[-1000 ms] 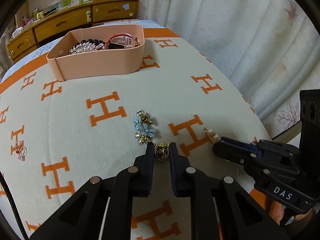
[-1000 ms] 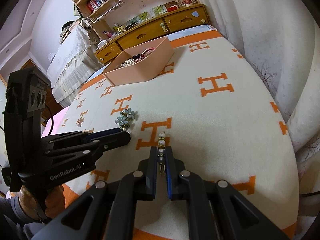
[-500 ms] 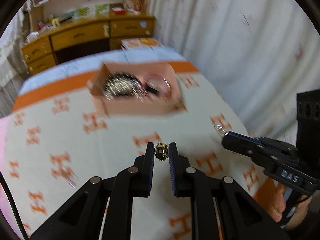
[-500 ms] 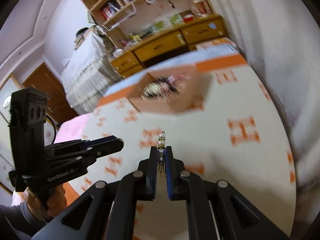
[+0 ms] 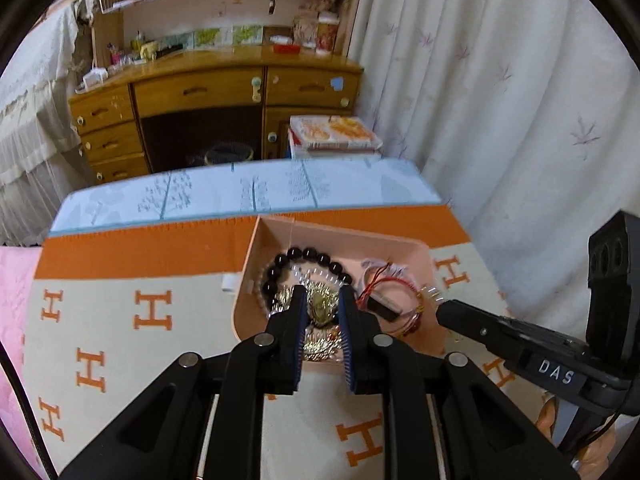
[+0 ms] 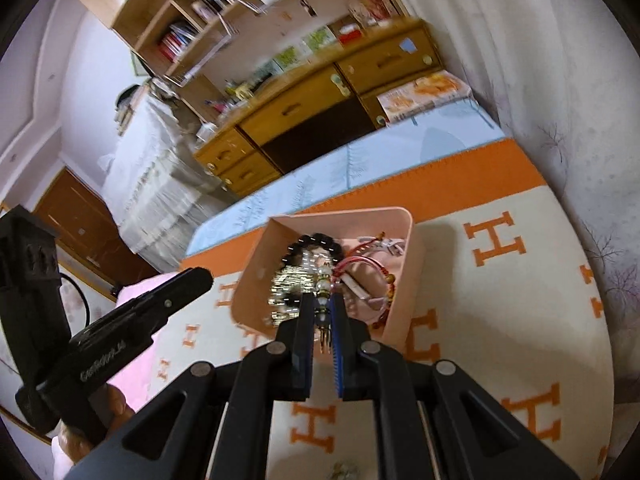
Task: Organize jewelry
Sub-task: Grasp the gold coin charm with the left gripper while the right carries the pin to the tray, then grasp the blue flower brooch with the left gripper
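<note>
While the pink tray (image 5: 404,245) already holds bracelets, the left gripper (image 5: 323,307), jaws opening, seems to release a gold piece (image 5: 320,307); the right gripper (image 6: 322,307) pinches a pearl earring (image 6: 323,288) over it.

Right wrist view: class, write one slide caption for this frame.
Right gripper holds a pearl-and-gold earring above the pink jewelry box on the H-patterned blanket.
</note>
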The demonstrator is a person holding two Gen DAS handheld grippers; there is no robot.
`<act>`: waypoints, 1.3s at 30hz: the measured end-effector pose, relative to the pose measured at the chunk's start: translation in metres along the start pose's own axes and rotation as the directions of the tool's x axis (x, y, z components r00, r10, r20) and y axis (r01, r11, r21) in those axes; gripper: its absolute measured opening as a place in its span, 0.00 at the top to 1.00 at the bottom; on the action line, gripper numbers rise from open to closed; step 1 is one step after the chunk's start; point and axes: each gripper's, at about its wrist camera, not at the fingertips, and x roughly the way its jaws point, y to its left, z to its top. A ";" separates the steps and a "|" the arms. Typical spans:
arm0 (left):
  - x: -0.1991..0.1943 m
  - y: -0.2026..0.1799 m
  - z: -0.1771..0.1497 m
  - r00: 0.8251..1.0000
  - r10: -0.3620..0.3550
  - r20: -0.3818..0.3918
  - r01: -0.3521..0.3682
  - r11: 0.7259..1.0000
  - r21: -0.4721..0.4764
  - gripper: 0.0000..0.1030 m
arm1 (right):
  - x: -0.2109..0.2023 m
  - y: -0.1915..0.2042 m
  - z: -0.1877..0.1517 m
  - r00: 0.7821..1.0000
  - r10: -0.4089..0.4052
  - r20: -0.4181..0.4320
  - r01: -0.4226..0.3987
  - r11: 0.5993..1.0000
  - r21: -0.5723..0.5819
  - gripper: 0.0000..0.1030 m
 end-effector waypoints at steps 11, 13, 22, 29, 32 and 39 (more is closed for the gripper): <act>-0.005 0.000 -0.031 0.998 0.055 -0.018 -0.055 0.998 0.032 0.48 | -0.006 0.000 -0.023 1.000 -0.006 -0.015 0.005 0.999 -0.036 0.90; -0.011 -0.003 -0.038 0.998 0.060 -0.013 -0.059 0.997 0.042 0.43 | -0.014 0.003 -0.030 1.000 -0.007 -0.007 0.007 0.998 -0.057 0.90; -0.037 -0.012 -0.075 0.999 0.048 -0.018 -0.047 0.998 0.042 0.40 | -0.047 0.013 -0.075 1.000 -0.018 0.010 0.019 0.989 -0.144 0.90; -0.052 -0.031 -0.112 0.999 -0.001 -0.036 0.003 0.999 0.050 0.31 | -0.072 0.008 -0.104 0.997 -0.049 0.055 0.057 0.986 -0.158 0.90; -0.051 -0.043 -0.127 0.998 -0.018 -0.053 0.021 0.998 0.066 0.29 | -0.078 0.003 -0.117 0.995 -0.073 0.061 0.082 0.984 -0.158 0.90; -0.034 -0.067 -0.157 0.994 -0.029 -0.107 0.041 0.993 0.110 0.28 | -0.082 -0.014 -0.142 0.991 -0.124 0.048 0.131 0.977 -0.167 0.90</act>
